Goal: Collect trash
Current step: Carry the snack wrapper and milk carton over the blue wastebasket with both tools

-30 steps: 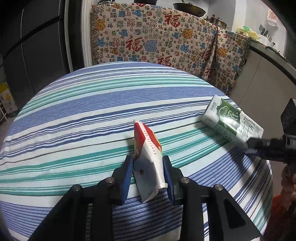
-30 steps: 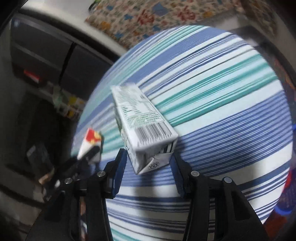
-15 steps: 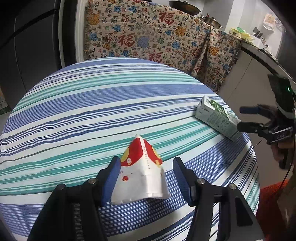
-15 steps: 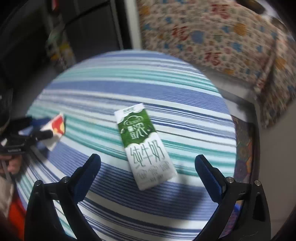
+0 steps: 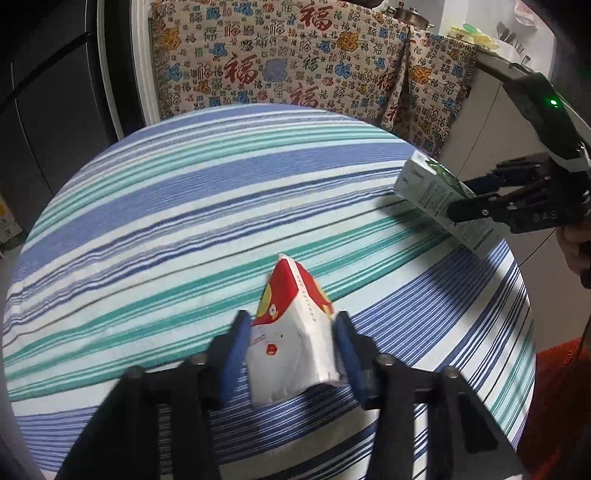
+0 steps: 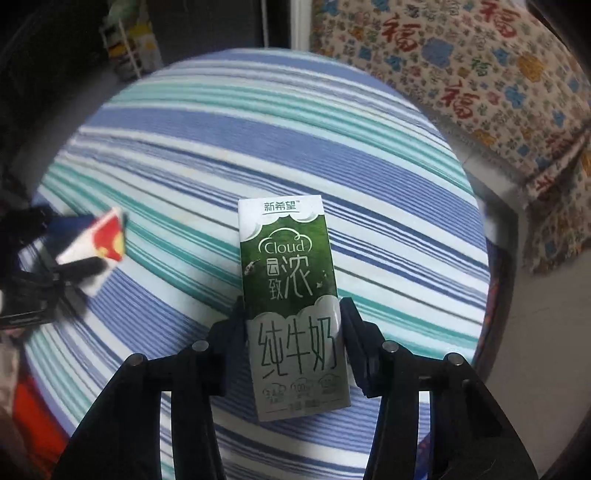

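Note:
A crumpled red-and-white carton (image 5: 295, 332) sits between the fingers of my left gripper (image 5: 291, 347), which is shut on it just over the striped round table (image 5: 221, 192). It also shows in the right wrist view (image 6: 99, 251), at the left. A green-and-white milk carton (image 6: 295, 306) is clamped between the fingers of my right gripper (image 6: 293, 332). In the left wrist view the milk carton (image 5: 439, 195) appears at the table's right edge, held by the right gripper (image 5: 465, 206).
A patterned cloth (image 5: 295, 62) hangs over furniture behind the table. A dark cabinet (image 5: 48, 92) stands at the left. A counter with pots and utensils (image 5: 476, 33) is at the back right. A red mat (image 5: 554, 406) lies on the floor at the right.
Both grippers opened half a second ago and have now shut again on their cartons. The right gripper now grips the milk carton by its sides, front face up.

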`<state>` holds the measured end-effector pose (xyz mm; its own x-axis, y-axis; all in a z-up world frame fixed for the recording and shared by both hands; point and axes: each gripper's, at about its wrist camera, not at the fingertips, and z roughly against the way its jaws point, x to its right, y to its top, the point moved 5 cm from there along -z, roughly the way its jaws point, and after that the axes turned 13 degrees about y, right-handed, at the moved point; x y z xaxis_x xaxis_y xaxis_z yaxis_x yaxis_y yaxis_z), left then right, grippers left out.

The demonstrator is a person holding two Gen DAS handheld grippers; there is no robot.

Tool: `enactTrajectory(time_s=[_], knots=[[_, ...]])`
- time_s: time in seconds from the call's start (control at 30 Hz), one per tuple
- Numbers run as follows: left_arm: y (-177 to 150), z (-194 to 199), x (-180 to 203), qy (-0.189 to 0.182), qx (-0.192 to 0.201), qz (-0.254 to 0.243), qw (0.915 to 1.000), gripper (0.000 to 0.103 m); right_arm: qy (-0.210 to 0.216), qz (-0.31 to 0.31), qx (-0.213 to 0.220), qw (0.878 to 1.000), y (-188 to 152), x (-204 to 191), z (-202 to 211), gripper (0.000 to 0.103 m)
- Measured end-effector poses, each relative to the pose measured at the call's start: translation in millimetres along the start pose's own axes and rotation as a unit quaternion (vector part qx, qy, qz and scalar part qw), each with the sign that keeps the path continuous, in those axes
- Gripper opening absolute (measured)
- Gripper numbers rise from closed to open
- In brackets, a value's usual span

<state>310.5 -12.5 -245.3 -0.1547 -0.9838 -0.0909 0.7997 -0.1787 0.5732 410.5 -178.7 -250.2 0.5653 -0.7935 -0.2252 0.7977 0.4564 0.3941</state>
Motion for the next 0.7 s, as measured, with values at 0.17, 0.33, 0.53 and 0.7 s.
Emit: enactTrajectory(time_s=[0.17, 0.33, 0.53, 0.7], knots=[[9.1, 11.9, -6.9, -0.019, 0.029, 0.030, 0.9990, 0.018, 0.046, -0.059, 0.076, 0.994, -21.4, -1.5, 25.9, 0.050], [14.1, 25.2, 4.3, -0.030, 0.049, 0.042, 0.9975, 0.017, 0.082, -0.119, 0.127, 0.981, -45.4, 11.1, 44.4, 0.050], [31.3, 60.6, 84.7, -0.086, 0.060, -0.001, 0.9945, 0.017, 0.045, -0.192, 0.181, 0.963, -99.1, 60.5, 96.8, 0.050], [51.2, 88.5, 192.0, -0.153, 0.070, -0.054, 0.9842, 0.017, -0.018, -0.275, 0.195, 0.941, -164.6, 129.1, 134.0, 0.050]])
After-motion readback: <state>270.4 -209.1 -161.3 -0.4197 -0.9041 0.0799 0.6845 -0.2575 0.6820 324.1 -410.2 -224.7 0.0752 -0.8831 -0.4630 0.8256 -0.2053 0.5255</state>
